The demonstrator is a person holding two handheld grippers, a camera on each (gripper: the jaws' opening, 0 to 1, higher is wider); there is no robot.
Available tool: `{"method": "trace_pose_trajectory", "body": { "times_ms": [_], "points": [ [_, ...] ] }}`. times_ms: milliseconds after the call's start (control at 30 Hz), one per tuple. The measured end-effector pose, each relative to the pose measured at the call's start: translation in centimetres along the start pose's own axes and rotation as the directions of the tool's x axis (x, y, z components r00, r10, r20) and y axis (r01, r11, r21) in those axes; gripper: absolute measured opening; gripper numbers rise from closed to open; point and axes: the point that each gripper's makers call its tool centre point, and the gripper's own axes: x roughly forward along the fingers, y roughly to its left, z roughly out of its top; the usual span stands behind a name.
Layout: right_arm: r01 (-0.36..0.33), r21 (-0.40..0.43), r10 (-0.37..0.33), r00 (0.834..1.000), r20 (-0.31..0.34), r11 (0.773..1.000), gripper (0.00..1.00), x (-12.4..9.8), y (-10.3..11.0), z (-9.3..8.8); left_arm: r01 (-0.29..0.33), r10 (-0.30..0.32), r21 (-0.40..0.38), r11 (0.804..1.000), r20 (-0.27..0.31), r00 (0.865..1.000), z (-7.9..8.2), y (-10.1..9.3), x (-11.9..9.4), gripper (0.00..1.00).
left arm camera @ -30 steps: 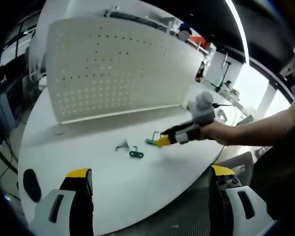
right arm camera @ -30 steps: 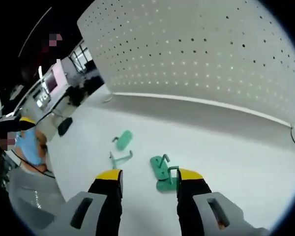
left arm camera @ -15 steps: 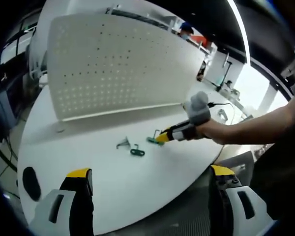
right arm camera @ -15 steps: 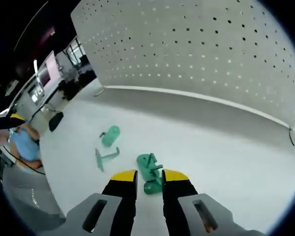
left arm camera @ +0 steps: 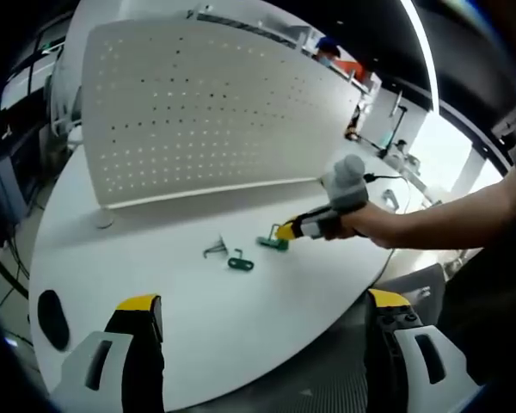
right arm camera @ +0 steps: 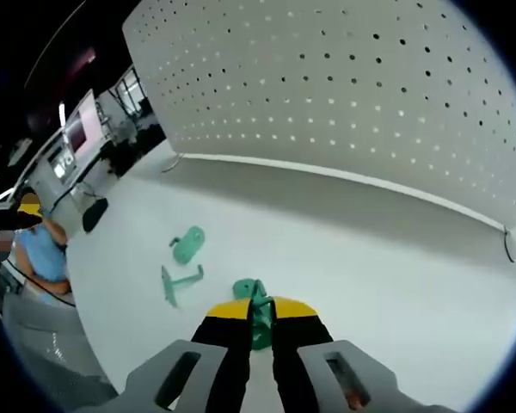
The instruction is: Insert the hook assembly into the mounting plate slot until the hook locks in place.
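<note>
Hooks of green plastic lie on the white table (left arm camera: pixel 155 284) in front of a perforated panel (right arm camera: pixel 344 95). The right hand-held gripper (right arm camera: pixel 258 311) has its jaws drawn together on the green mounting plate (right arm camera: pixel 251 297), pinching it near the table surface. Just left of it lie a bracket-shaped hook (right arm camera: pixel 179 280) and a rounder green piece (right arm camera: pixel 187 244), apart from each other. The left hand-held gripper (left arm camera: pixel 258 303) hangs well back at the near edge, jaws wide apart, holding nothing. These parts look small, light and stiff, probably slick, so a firm pinch across the flat sides seems safest; a loose grip may let them twist.
</note>
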Motion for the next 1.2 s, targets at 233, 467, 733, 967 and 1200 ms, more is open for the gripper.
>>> {"method": "trace_pose_trajectory", "body": {
  "times_ms": [233, 467, 733, 967, 1200],
  "points": [
    [-0.017, -0.022, 0.017, 1.000, -0.008, 1.000, 0.02, -0.5, 0.5, -0.2, 0.003, -0.003, -0.002, 1.000, 0.000, 1.000, 0.0, -0.1, 0.0, 0.99],
    [-0.010, -0.041, 0.010, 1.000, -0.009, 0.999, 0.01, -0.8, 0.2, -0.2, 0.009, -0.009, 0.002, 1.000, 0.003, 1.000, 0.0, -0.3, 0.0, 0.99],
    [-0.012, -0.052, 0.012, 1.000, 0.007, 0.999, 0.00, -1.9, 0.4, -0.6, 0.016, -0.016, 0.006, 1.000, -0.001, 1.000, 0.0, -0.6, 0.2, 0.99],
    [-0.010, -0.109, 0.018, 0.997, 0.073, 0.994, 0.00, -4.4, 0.9, 0.7, 0.021, -0.021, 0.011, 1.000, 0.001, 1.000, 0.2, -0.9, 0.3, 0.99],
    [-0.010, -0.130, 0.027, 0.991, 0.128, 0.991, 0.00, -5.9, 1.3, 2.0, 0.033, -0.033, 0.024, 0.999, 0.009, 0.999, 0.5, -1.4, 0.5, 0.99]
  ]
}}
